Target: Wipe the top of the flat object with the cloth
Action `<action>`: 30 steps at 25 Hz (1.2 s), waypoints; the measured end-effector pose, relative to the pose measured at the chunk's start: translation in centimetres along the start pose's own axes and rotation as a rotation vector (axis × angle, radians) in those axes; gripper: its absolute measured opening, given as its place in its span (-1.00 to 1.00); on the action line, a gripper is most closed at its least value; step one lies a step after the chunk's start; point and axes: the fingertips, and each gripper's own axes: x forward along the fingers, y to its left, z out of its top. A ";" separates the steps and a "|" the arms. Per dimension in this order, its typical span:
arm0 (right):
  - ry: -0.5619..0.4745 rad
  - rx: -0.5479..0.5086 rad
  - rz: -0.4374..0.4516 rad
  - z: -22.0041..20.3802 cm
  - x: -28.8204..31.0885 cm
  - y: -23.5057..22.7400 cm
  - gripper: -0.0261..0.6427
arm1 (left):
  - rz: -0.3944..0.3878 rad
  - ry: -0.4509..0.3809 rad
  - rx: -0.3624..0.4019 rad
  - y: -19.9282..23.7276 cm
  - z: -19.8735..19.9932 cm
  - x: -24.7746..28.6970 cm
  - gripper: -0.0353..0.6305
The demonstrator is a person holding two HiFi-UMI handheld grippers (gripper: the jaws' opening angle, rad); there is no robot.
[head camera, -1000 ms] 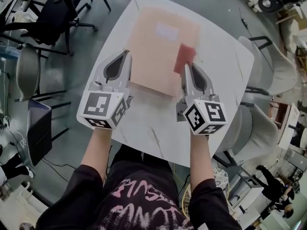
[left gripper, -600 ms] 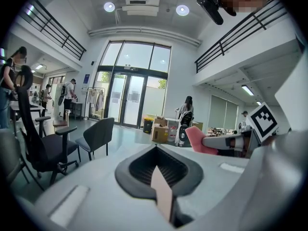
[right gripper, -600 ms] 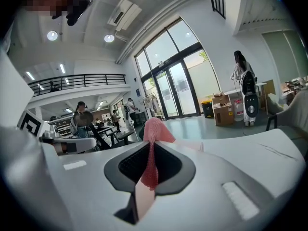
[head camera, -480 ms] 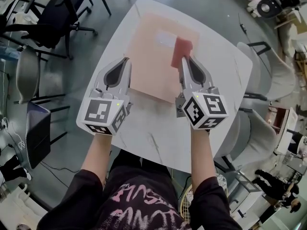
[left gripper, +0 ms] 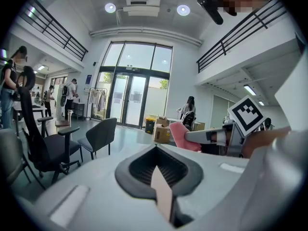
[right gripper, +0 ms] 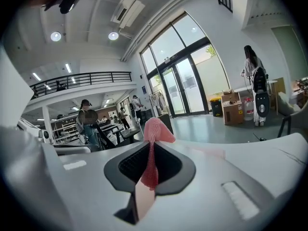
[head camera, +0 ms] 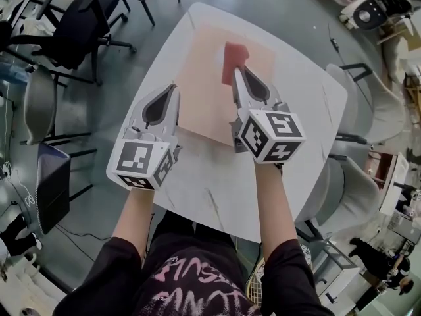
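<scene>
The right gripper [head camera: 238, 71] is clamped on the cloth [head camera: 233, 52], a red-pink piece that sticks out past its tips toward 12 o'clock. In the right gripper view the cloth [right gripper: 153, 134] runs down between the two jaws and flops over above them, so the grip is plain. The cloth lies on the flat object [head camera: 204, 91], a pale peach board, over the part nearest 12 o'clock and a little to the 1 o'clock side of its middle.

The board rests on the white surface [head camera: 217, 176], turned slightly so that its near corner points toward 6 o'clock.

The left gripper [head camera: 172, 89] lies at 9 o'clock of the board, its tips just beside the board's left edge (whether they touch it I cannot tell). In the left gripper view its jaws are pressed together with nothing between them, and the right gripper and cloth [left gripper: 180, 134] show at 2 o'clock.

A black office chair [head camera: 72, 25] stands at 10 o'clock of the surface, and a grey chair [head camera: 368, 104] at 3 o'clock.
</scene>
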 end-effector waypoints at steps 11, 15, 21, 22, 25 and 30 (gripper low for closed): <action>0.082 0.013 0.056 -0.5 5.1 3.5 -0.79 | 0.020 0.006 0.007 0.5 -0.2 -0.2 -0.89; 0.135 -0.008 0.090 -1.3 7.3 5.1 -0.79 | 0.032 0.007 0.007 1.3 -0.1 -0.2 -0.89; 0.241 0.001 0.108 -2.9 9.5 6.3 -0.78 | 0.037 0.016 0.007 1.9 -0.4 -0.1 -0.89; 0.252 0.007 0.109 -3.2 9.7 6.4 -0.78 | 0.036 0.017 0.007 2.0 -0.5 -0.1 -0.89; 0.283 0.016 0.101 -4.0 9.9 6.0 -0.78 | 0.035 0.020 0.006 2.0 -0.5 0.0 -0.89; 0.311 0.029 0.084 -4.8 9.7 4.9 -0.78 | 0.032 0.025 0.006 2.0 -0.6 0.3 -0.89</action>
